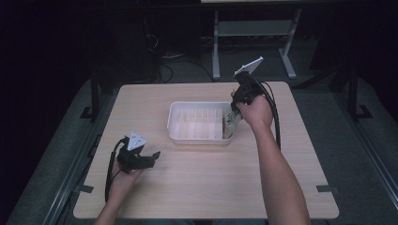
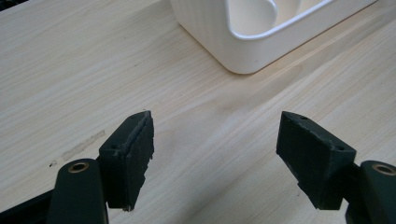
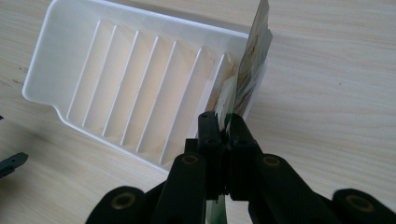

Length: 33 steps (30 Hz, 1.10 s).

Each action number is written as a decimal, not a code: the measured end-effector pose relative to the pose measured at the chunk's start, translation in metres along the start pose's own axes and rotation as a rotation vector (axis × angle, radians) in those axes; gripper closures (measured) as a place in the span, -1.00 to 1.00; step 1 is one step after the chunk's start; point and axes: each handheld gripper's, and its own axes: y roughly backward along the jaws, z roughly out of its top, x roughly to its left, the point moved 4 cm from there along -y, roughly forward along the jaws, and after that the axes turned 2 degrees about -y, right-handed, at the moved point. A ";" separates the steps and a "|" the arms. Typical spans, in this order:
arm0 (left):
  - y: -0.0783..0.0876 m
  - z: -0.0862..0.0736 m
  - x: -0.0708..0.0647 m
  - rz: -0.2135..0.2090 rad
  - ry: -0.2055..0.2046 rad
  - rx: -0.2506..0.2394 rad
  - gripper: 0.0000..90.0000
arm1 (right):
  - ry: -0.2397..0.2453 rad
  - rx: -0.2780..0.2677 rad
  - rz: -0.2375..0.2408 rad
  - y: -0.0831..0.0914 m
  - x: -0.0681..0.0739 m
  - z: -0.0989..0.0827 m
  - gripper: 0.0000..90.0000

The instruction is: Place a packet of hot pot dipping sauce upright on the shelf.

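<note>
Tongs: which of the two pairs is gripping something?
The right tongs, over the ribbed white tray's end slot, are clamped on a thin green-printed packet. The left tongs stand open over bare table.

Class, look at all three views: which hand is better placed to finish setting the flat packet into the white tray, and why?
Right. The right gripper is shut on the packet, already at the end of the white tray. The left gripper stands open on the table, short of the tray.
</note>
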 end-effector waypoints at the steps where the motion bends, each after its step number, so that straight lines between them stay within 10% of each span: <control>1: 0.000 0.000 0.000 0.000 0.000 0.000 -0.40 | 0.002 0.000 0.001 0.000 0.000 0.000 0.91; 33: -0.001 0.000 -0.001 0.005 -0.009 0.003 -0.40 | 0.023 -0.015 0.040 0.008 -0.003 -0.006 0.82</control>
